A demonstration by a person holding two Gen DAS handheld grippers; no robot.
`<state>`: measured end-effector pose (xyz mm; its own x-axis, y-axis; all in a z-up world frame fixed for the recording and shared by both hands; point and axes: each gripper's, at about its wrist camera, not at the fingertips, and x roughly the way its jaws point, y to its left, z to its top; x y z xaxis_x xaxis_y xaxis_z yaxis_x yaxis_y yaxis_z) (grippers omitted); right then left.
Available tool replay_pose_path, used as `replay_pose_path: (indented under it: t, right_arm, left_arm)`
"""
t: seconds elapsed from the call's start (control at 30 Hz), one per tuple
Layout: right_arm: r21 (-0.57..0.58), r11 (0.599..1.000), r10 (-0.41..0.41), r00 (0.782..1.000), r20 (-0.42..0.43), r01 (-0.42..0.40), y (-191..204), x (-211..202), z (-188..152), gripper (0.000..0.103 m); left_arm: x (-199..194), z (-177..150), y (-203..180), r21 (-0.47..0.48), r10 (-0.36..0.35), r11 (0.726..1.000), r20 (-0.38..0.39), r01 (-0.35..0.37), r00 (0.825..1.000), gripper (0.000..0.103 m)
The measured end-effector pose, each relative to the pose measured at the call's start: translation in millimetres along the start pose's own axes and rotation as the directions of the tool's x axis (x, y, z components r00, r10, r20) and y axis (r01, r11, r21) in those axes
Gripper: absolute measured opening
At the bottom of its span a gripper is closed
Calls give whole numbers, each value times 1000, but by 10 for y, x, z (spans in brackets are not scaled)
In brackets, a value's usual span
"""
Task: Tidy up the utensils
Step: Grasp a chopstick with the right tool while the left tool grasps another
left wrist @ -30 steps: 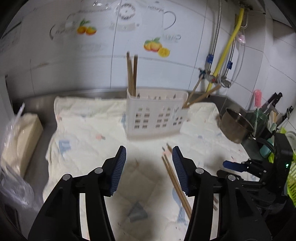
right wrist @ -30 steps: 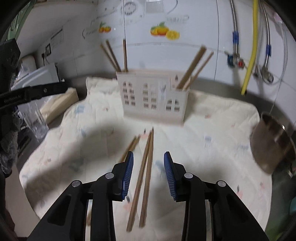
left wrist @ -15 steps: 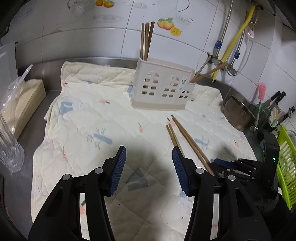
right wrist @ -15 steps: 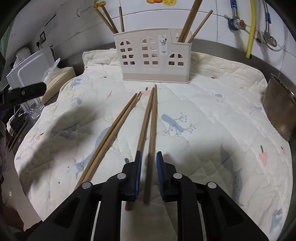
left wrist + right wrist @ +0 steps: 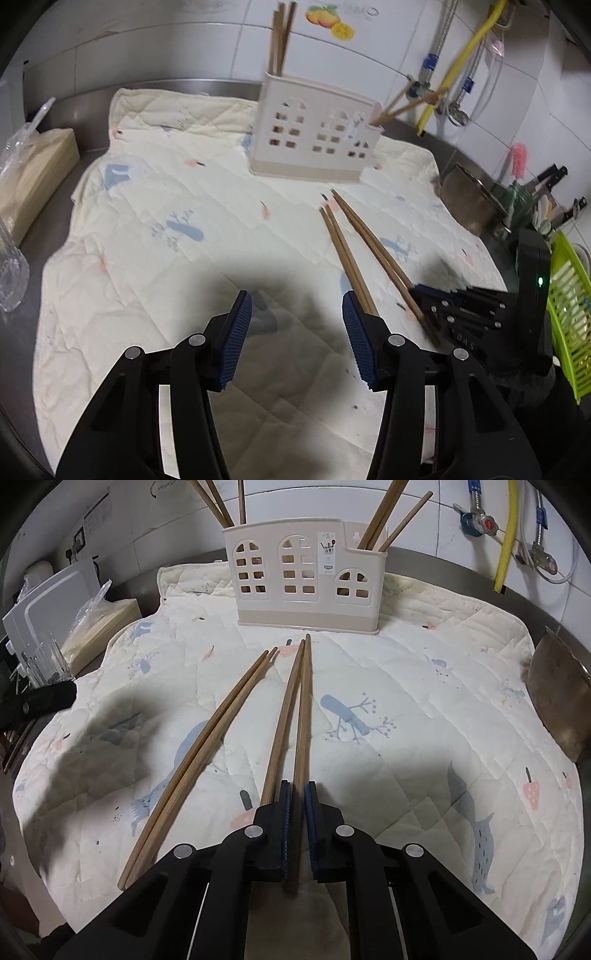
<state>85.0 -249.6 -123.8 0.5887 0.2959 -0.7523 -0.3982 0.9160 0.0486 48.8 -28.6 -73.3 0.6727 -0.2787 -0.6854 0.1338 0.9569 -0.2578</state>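
Your right tongs (image 5: 295, 801) have just closed, pinching one chopstick (image 5: 303, 716); left tongs (image 5: 297, 321) spread, empty — three more chopsticks (image 5: 207, 738) remain beside it, holder (image 5: 306, 579) ahead partly filled.

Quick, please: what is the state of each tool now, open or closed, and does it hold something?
Left tool: open, holding nothing.
Right tool: has just been closing; now shut on one chopstick of the right pair.

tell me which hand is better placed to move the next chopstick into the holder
Right. The right gripper is already shut on one chopstick; the left gripper hangs open over the bare cloth.
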Motion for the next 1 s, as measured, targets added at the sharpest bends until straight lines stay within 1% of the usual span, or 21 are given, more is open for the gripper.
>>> replay_pose_path:
  t: [0.27, 0.37, 0.4, 0.43, 0.5, 0.57, 0.7, 0.8, 1.0]
  right_arm:
    - [38, 999, 4, 999, 35, -5, -84, -121, -7, 7]
    - [54, 998, 8, 999, 49, -11, -111, -184, -21, 6]
    - [59, 998, 10, 999, 53, -13, -118, -203, -27, 6]
    - [64, 998, 12, 998, 58, -16, -125, -223, -35, 6]
    - [73, 997, 17, 998, 65, -22, -141, -262, -55, 6]
    - [79, 997, 20, 997, 71, -25, -153, -285, -71, 6]
    - [93, 995, 27, 997, 79, -35, -196, -313, -94, 6]
    - [97, 994, 35, 996, 83, -43, -210, -324, -96, 6]
    - [104, 993, 49, 994, 95, -59, -233, -345, -100, 6]
  left_arm:
    - [171, -166, -253, -11, -53, 999, -60, 52, 997, 50]
    - [276, -225, -380, -24, -73, 997, -88, 71, 993, 40]
    - [322, -245, -427, -28, -80, 997, -100, 78, 992, 34]
    - [348, -259, -446, -32, -80, 996, -107, 77, 991, 31]
    - [413, -283, -494, -41, -85, 996, -122, 81, 989, 22]
    - [463, -290, -532, -46, -80, 996, -130, 75, 988, 20]
    - [541, -279, -577, -57, -70, 996, -140, 63, 988, 11]
    - [599, -262, -571, -70, -58, 996, -145, 48, 988, 9]
    - [661, -241, -575, -71, -38, 997, -153, 27, 988, 9]
